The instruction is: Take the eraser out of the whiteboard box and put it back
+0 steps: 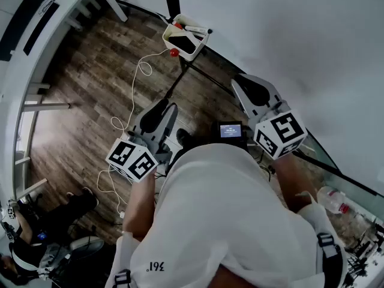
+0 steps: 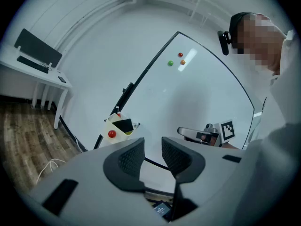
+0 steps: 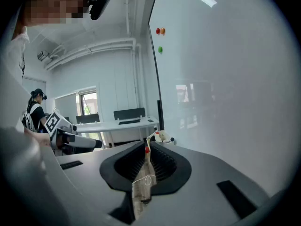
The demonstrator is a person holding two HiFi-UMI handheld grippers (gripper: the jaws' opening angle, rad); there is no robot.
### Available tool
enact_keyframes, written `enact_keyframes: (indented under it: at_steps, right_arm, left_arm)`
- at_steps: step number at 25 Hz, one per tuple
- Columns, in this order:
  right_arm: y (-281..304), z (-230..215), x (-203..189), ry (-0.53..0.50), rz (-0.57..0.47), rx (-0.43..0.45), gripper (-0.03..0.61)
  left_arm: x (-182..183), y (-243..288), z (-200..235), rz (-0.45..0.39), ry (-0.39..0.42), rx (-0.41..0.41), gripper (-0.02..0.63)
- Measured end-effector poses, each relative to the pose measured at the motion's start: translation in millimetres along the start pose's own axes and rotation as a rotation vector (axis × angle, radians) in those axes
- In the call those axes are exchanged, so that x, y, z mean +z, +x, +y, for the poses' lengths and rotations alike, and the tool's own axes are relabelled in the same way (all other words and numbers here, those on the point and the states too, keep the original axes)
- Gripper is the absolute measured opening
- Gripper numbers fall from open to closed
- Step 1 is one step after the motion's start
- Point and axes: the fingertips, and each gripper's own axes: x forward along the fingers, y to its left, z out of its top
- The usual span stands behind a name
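The eraser (image 1: 185,42) lay in the box (image 1: 167,38), a black block among the markers. The box hung at the lower corner of the whiteboard (image 1: 288,41), with a red magnet (image 1: 174,53) on its outer wall. Neither gripper touched it; both were held in the air well short of the box, pointing toward it.

The left gripper (image 1: 165,108) had its jaws moderately apart. In its own view (image 2: 153,147) the gap between the ribbed pads was clear, with nothing in it – only the board's surface showed through. Beyond the left pad the box (image 2: 109,125) showed with the eraser (image 2: 124,125) in it and the magnet (image 2: 112,134) on its side.

The right gripper (image 1: 245,83) was near the board's face. In its own view (image 3: 146,152) the jaws stood almost together, leaving only a thin slit. Nothing was gripped – through the slit showed wooden floor and a loop of white cable, with the box (image 3: 160,136) just past the tips.
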Motion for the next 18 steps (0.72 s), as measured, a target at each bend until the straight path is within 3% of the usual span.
enact_keyframes:
  at_steps: [18]
  right_arm:
    - [8,8,-44,0.056,0.080,0.001,0.040]
  left_arm:
    - [-29,5,-3,0.080,-0.022,-0.021,0.121]
